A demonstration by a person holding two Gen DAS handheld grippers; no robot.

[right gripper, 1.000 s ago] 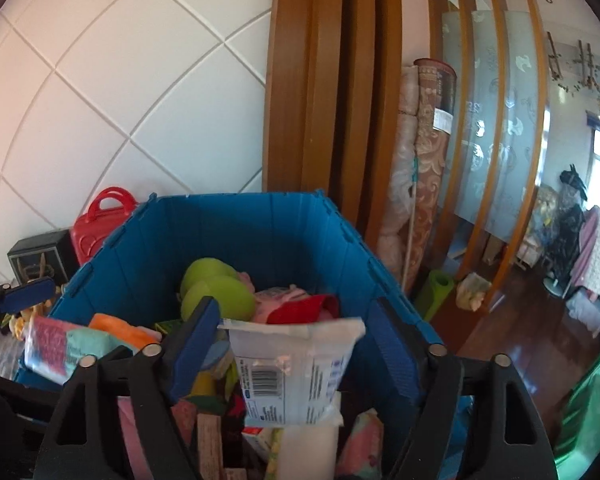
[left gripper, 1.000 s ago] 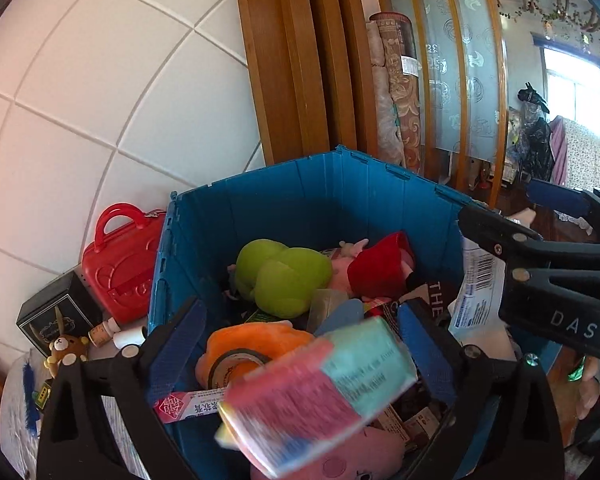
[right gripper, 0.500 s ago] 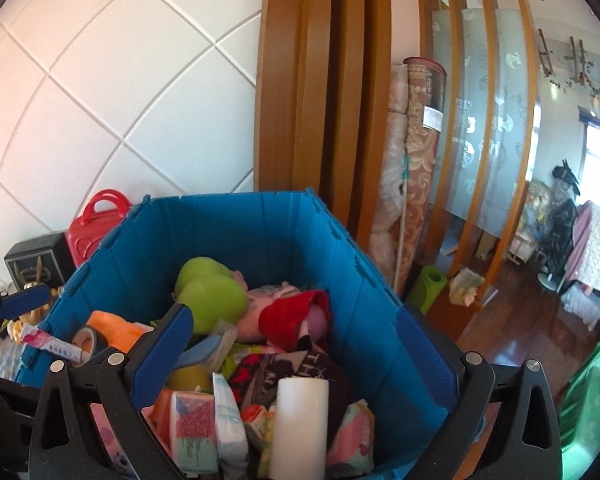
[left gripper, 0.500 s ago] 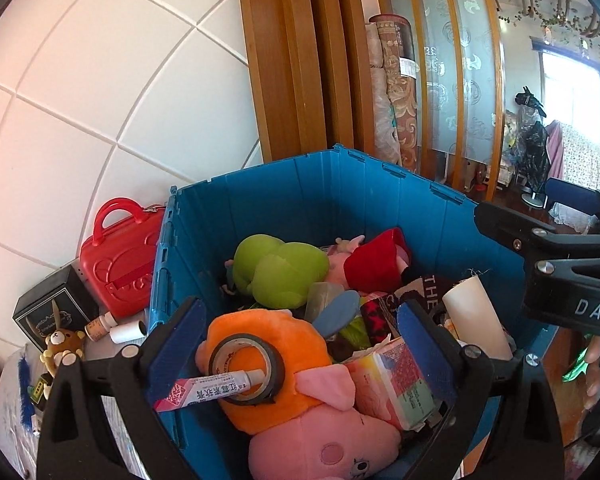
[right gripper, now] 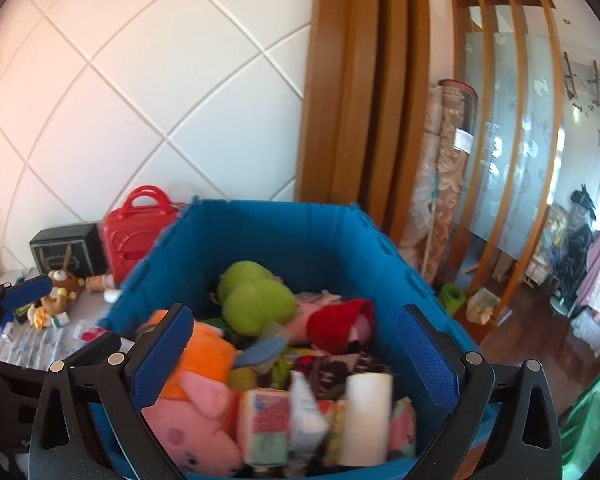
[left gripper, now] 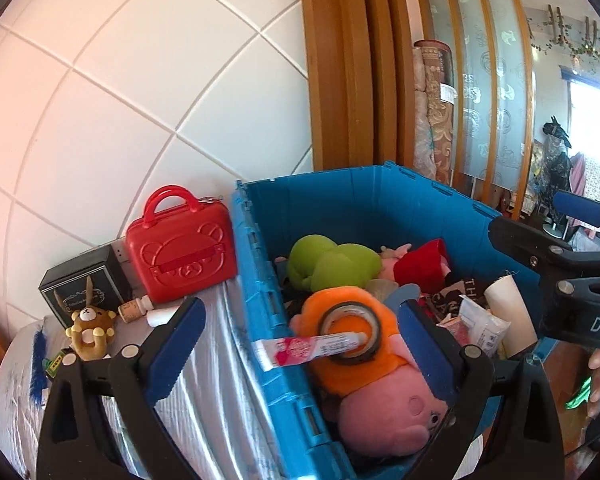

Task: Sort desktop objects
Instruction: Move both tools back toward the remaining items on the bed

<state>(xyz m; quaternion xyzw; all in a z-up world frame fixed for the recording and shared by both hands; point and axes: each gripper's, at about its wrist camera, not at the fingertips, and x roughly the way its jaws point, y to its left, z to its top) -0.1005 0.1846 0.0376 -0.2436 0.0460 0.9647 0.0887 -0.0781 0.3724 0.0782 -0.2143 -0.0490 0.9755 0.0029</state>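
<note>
- Reading what print there is: the white letters "DA" show on the black body of the right claw (left gripper: 580, 236) at the right edge of the left wrist view, and "TH" on a dark cloth (left gripper: 466, 286) inside the blue crate (left gripper: 256, 280); the pink-and-white tube (left gripper: 308, 350) carries print too small to read.
- Left of the crate, on the worktop (left gripper: 212, 320), stand a black box (left gripper: 86, 280), a small bear figure (left gripper: 88, 326) and a red toy suitcase (left gripper: 180, 248) with a bear face moulded on it.
- Only the left wrist view shows the tube lying through a tape roll (left gripper: 350, 332) on an orange plush (left gripper: 340, 308), beside a pink pig plush (left gripper: 388, 408).
- Only the right wrist view shows a white paper roll (right gripper: 366, 416) standing near the crate's near wall next to a tissue pack (right gripper: 266, 424), and a green roll on the wooden floor (right gripper: 452, 298).
- Both views share the green plush (right gripper: 256, 296) and the red plush (right gripper: 340, 324).
- The left claw (left gripper: 300, 344) stands wide open and empty, straddling the crate's left wall.
- The right claw is spread to its widest over the crate, gripping nothing.
</note>
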